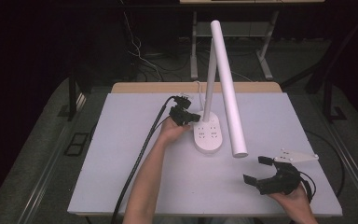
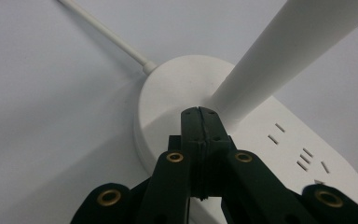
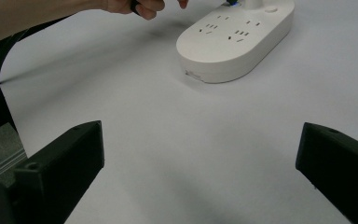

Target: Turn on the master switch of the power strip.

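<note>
Nearest the person, the right gripper (image 1: 266,171) hovered over the front right of the desk (image 1: 121,177), its fingers (image 3: 63,161) spread wide and grasping nothing, well apart from the lamp. Farther in, the lamp's oval base (image 1: 208,134), with socket slots in its top, stood near the middle of the desk. The left gripper (image 1: 189,117) sat at the base's left rear edge, its fingers (image 2: 199,135) clenched flat together with nothing between them, the tip touching or almost touching the base top just beside the foot of the upright stem (image 1: 209,79).

The step in hand looked like pressing a control on the base with the closed tip. To do it well, the press should go straight down and lightly, with the tip kept off the stem, since a sideways shove could slide the base or tip the tall lamp. The idle right gripper could steady the base's near end if it shifted.

Beyond, the long lamp head (image 1: 228,88) slanted down toward the front right, and a white cord (image 2: 105,32) ran off the base's rear. Whether a button lay under the tip was hidden by the fingers. A small round mark on the base in the right gripper view was too small to identify, and the cord's far end was cut off.
</note>
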The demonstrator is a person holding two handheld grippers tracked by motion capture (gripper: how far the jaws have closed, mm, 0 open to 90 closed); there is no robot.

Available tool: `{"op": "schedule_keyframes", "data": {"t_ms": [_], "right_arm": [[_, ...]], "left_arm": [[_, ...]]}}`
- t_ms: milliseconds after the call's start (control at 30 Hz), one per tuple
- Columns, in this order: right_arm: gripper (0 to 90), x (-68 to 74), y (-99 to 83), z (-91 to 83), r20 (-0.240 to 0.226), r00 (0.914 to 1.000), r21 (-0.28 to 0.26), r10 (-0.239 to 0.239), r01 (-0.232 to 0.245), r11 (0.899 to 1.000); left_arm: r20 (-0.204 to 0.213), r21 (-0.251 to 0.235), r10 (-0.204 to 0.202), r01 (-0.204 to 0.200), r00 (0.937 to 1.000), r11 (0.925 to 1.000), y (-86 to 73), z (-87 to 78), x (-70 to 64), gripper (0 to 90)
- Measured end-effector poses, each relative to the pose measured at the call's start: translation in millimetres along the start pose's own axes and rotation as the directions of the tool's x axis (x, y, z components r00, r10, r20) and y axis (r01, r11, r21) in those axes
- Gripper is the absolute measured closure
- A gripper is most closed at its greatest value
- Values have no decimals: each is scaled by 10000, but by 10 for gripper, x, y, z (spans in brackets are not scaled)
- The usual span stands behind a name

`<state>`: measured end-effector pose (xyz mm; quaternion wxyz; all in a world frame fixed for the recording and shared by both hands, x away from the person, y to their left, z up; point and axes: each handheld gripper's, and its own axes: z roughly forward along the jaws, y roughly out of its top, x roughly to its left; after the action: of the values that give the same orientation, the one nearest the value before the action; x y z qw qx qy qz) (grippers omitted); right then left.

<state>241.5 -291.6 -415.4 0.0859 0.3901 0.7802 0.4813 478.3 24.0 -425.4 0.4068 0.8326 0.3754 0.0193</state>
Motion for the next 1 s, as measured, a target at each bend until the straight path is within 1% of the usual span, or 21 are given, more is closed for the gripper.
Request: {"op": "schedule_keyframes", "data": {"t_ms": [33, 67, 100, 133, 167, 300, 333, 367, 400, 433, 500, 567, 600, 733, 767, 900, 933, 967, 1000], "right_arm": [[3, 0, 0, 1, 7, 10000, 0, -2, 2, 10000], [3, 2, 1, 1, 2, 10000, -11, 4, -4, 10000], [3, 2, 1, 1, 2, 10000, -11, 4, -4, 10000], [3, 4, 0, -3, 9, 10000, -1, -3, 3, 10000], [3, 5, -2, -5, 20, 10000, -18, -6, 7, 10000], [3, 6, -3, -6, 18, 10000, -23, 15, -15, 10000], [3, 6, -3, -5, 13, 10000, -29, 7, -7, 10000], [3, 8, -2, -6, 10, 10000, -20, 5, -5, 10000], [3, 8, -2, -6, 10, 10000, -20, 5, -5, 10000], [3, 11, -2, -7, 11, 10000, -24, 5, -5, 10000], [3, 11, -3, -7, 16, 10000, -25, 5, -5, 10000], [3, 7, -2, -7, 29, 10000, -34, 25, -25, 10000], [3, 6, -1, -7, 37, 10000, -44, 30, -30, 10000], [3, 13, 0, -15, 36, 10000, -73, 18, -18, 10000], [3, 16, 0, -17, 34, 10000, -79, 18, -18, 10000], [3, 9, -1, -18, 58, 10000, -73, 47, -47, 10000], [3, 6, -1, -18, 64, 10000, -79, 59, -58, 10000], [3, 4, 0, -19, 62, 10000, -84, 63, -62, 9999], [3, 2, 0, -20, 58, 10000, -86, 54, -53, 9999]], "left_arm": [[51, -107, -142, 142, 9999, 9998, -3, 8, -1, 900], [180, -187, -372, 375, 9991, 9991, -13, 14, 16, 900], [180, -187, -372, 375, 9991, 9991, -13, 14, 16, 900], [246, -273, -572, 579, 9981, 9980, -14, 22, 25, 900], [290, -208, -613, 619, 9977, 9979, -13, 19, 33, 900], [300, -205, -695, 701, 9971, 9973, -16, 25, 36, 900], [346, -278, -1187, 1196, 9923, 9924, -18, 35, 24, 900], [346, -278, -1187, 1196, 9923, 9924, -18, 35, 24, 900], [386, -263, -1319, 1329, 9905, 9908, -17, 37, 30, 900], [485, -173, -1508, 1518, 9874, 9883, -13, 35, 38, 900], [520, -107, -1615, 1623, 9855, 9867, -14, 31, 37, 900], [437, -145, -1560, 1568, 9868, 9875, -19, 35, 30, 900], [279, 14, -1309, 1309, 9910, 9914, -9, 33, 14, 900], [264, 29, -1350, 1350, 9905, 9908, -9, 32, 14, 900], [340, -172, -1610, 1617, 9864, 9867, -17, 41, 9, 900], [379, -213, -1564, 1573, 9870, 9873, -28, 38, 16, 900], [435, -372, -1634, 1651, 9856, 9856, -41, 42, 21, 900], [561, -505, -1779, 1807, 9825, 9822, -63, 41, 34, 900], [668, -629, -1837, 1879, 9807, 9802, -85, 42, 50, 900]]}}
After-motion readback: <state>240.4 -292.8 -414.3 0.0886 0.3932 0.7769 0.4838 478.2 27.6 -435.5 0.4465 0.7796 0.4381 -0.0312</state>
